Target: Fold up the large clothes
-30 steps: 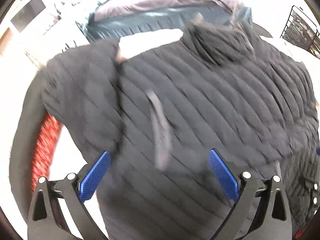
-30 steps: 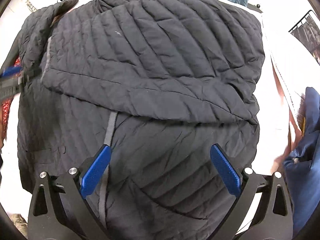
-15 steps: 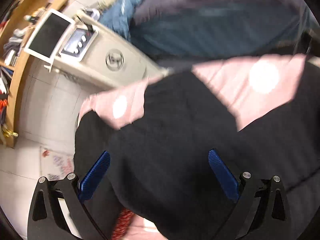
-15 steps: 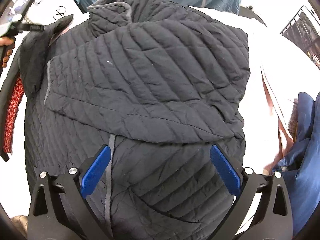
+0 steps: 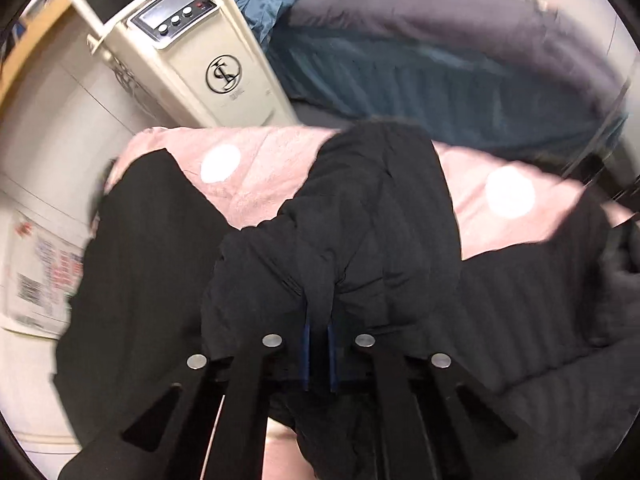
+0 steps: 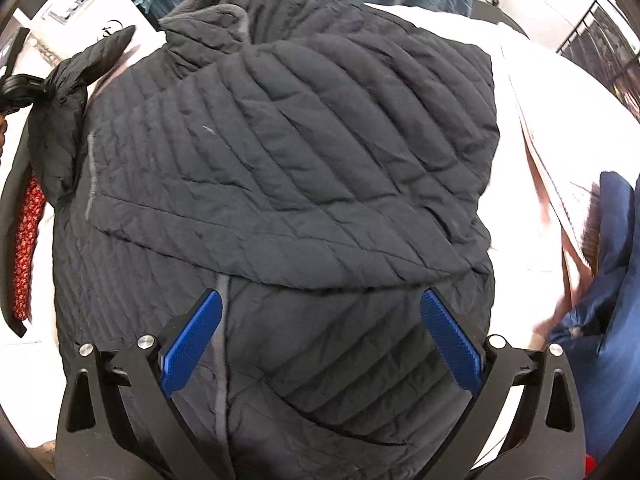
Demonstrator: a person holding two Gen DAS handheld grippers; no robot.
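Left gripper (image 5: 318,344) just clamped on the jacket (image 6: 280,184) sleeve (image 6: 68,92) at bed's (image 5: 256,172) left edge; right gripper (image 6: 320,344) apart, idle. Sleeve fold ready.

Right claw (image 6: 320,340) is hovering with blue pads spread wide, nothing between them, above a dark quilted puffer jacket (image 6: 280,168) lying partly folded. At far left, left claw (image 6: 44,88) is pinching the jacket's sleeve (image 6: 68,120), bunching it up.
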